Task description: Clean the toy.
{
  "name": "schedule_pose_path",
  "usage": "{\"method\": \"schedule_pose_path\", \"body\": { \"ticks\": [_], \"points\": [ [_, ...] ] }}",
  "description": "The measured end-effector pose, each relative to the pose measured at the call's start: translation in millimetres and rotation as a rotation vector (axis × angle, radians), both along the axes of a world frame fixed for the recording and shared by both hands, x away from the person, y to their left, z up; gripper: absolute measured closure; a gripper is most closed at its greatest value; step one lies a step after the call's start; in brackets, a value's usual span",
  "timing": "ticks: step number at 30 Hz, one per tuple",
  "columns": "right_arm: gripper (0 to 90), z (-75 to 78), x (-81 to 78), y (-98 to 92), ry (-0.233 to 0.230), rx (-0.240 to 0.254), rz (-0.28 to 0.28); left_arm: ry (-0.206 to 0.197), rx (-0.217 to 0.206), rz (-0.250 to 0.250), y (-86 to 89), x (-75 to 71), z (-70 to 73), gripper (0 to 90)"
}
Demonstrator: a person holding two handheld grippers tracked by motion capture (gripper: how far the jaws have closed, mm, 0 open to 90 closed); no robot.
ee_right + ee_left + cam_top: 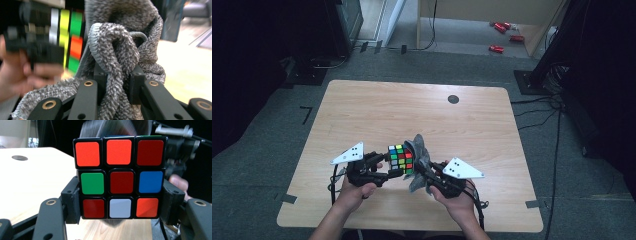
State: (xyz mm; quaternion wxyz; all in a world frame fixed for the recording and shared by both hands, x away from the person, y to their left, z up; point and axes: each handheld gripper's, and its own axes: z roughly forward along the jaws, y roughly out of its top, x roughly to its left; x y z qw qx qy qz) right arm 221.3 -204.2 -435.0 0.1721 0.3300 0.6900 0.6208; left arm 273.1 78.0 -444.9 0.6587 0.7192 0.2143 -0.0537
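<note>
Two grippers are at work here, and you are in the middle of wiping a puzzle cube (pixel 400 159) with a grey cloth (pixel 420 159). Your left gripper (pixel 393 165) is clamped on the cube: in the left gripper view its two black jaws press on opposite sides of the cube's lower half, with the red, orange, green, blue and white squares facing the camera. Your right gripper (pixel 424 171) is clenched on the cloth, a thick fold of which runs up between its jaws in the right gripper view. From above, the cube is held up over the near middle of the wooden table (pixel 362 107), and the cloth is bunched against its right side and seems to touch it. Next, I judge, you need to rub the cloth across that face, then turn the cube to offer an uncleaned side, keeping the left grip firm so the cube cannot twist out.
</note>
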Motion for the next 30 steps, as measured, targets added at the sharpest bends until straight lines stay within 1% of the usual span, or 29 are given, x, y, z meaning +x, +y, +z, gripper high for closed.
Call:
{"method": "schedule_pose_path", "body": {
  "ticks": [2,3,4,5,6,7,8,9,10,11,12,15,17,18,20,21,22,23,24,25,26,27,29,30],
  "points": [
    [74.9,5.5,-1.8,-3.6,-0.027,0.041,-0.011,0.002,0.007,-0.021,-4.4,-1.0,-1.8,34.6],
    [74.9,6.0,-2.8,-3.5,-0.035,0.046,-0.010,0.003,0.007,-0.029,-6.5,-2.0,-2.0,34.6],
    [75.0,4.8,-3.2,-2.1,-0.036,0.039,-0.002,0.001,0.008,-0.027,-7.1,-2.4,-2.0,34.6],
    [75.0,1.7,-3.1,-0.8,-0.033,0.044,-0.005,0.006,0.003,-0.028,-6.4,-1.9,-2.0,34.6],
    [75.0,-2.3,-1.4,-0.6,-0.011,0.056,0.003,0.007,0.002,-0.025,-5.0,-1.5,-1.8,34.6],
    [75.0,-6.9,1.2,0.8,0.024,0.053,0.021,0.007,-0.003,-0.021,-3.3,-1.4,-1.4,34.6],
    [74.9,-10.9,3.1,3.0,0.056,0.017,0.037,0.008,-0.007,-0.018,-1.4,-0.8,-0.6,34.6],
    [74.9,-14.2,4.1,6.2,0.065,-0.039,0.038,0.011,-0.019,-0.011,-0.5,-0.5,0.1,34.6],
    [74.9,-15.6,3.5,8.3,0.054,-0.080,0.031,0.009,-0.019,-0.011,0.5,0.2,0.9,34.6],
    [74.9,-14.5,2.5,8.4,0.043,-0.080,0.026,0.009,-0.020,-0.009,0.8,0.3,1.2,34.6],
    [74.9,-11.4,2.3,6.3,0.034,-0.061,0.020,0.011,-0.016,-0.007,0.7,0.4,1.0,34.6],
    [74.9,1.8,-1.2,-3.1,-0.011,0.023,-0.018,0.016,0.009,-0.011,-2.2,0.7,-2.0,34.6],
    [74.9,7.3,-5.0,-5.1,-0.039,0.052,-0.026,0.019,0.018,-0.022,-5.9,-0.1,-3.9,34.6],
    [75.0,8.0,-5.9,-4.2,-0.040,0.059,-0.017,0.019,0.014,-0.028,-7.2,-1.0,-3.9,34.6],
    [75.1,3.7,-5.3,-1.1,-0.033,0.070,-0.013,0.022,0.003,-0.021,-5.7,-1.0,-3.1,34.5],
    [75.2,-0.5,-3.4,-0.1,-0.007,0.078,0.000,0.021,0.003,-0.018,-3.6,-0.3,-2.6,34.5],
    [75.1,-5.3,-1.4,1.5,0.021,0.073,0.016,0.026,-0.005,-0.015,-1.4,0.2,-2.0,34.6],
    [75.0,-9.3,0.2,3.6,0.041,0.049,0.032,0.028,-0.019,-0.008,0.2,0.7,-1.4,34.6],
    [75.1,-11.5,1.0,6.1,0.049,0.007,0.045,0.030,-0.031,-0.006,1.4,1.2,-0.6,34.6],
    [75.0,-11.3,0.2,7.6,0.040,-0.031,0.036,0.029,-0.035,-0.006,1.9,1.4,0.2,34.6],
    [75.0,-9.1,-0.2,7.5,0.020,-0.043,0.022,0.026,-0.035,-0.008,1.6,1.3,0.5,34.6],
    [75.0,-5.0,-0.6,5.3,0.013,-0.031,0.012,0.026,-0.031,-0.013,0.8,1.0,0.2,34.6],
    [75.1,4.2,-2.3,-2.4,-0.019,0.020,-0.028,0.022,-0.006,-0.022,-2.3,0.3,-1.5,34.6],
    [75.1,7.6,-4.1,-5.5,-0.025,0.047,-0.040,0.021,0.005,-0.030,-4.4,0.0,-2.6,34.5]
  ]
}}
